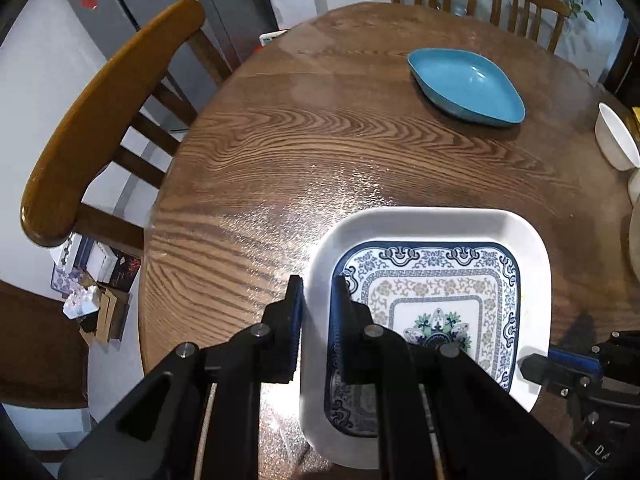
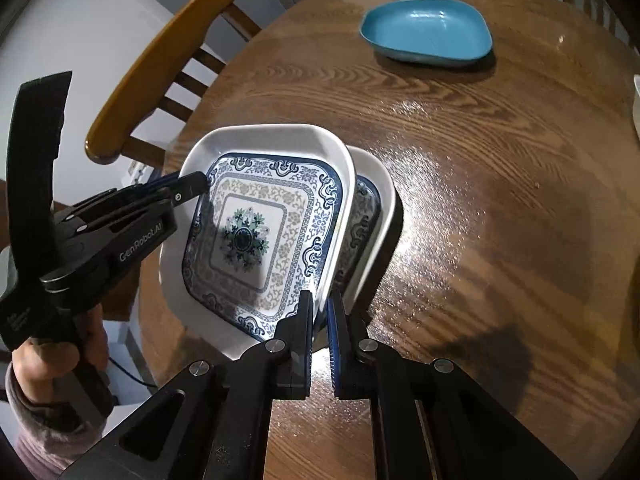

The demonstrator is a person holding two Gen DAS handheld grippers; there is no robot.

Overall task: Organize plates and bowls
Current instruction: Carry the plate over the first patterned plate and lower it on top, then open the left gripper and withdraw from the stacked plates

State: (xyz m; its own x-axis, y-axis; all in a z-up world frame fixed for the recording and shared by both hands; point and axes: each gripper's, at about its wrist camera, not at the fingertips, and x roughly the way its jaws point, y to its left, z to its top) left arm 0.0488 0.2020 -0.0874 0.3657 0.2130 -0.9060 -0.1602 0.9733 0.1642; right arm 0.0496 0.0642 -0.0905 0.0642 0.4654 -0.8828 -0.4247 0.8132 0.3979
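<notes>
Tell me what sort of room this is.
Most likely a home dining area: a round wooden dining table with wooden spindle-back chairs around it, and a grey fridge with photos stuck to its door.

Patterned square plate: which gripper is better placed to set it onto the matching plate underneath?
Neither alone: left gripper and right gripper each clamp opposite rims of the blue-patterned white square plate, tilted above the matching plate.

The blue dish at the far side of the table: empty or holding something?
Empty. Both wrist views look into the blue dish and show only its bare glazed inside; it sits alone on the table.
</notes>
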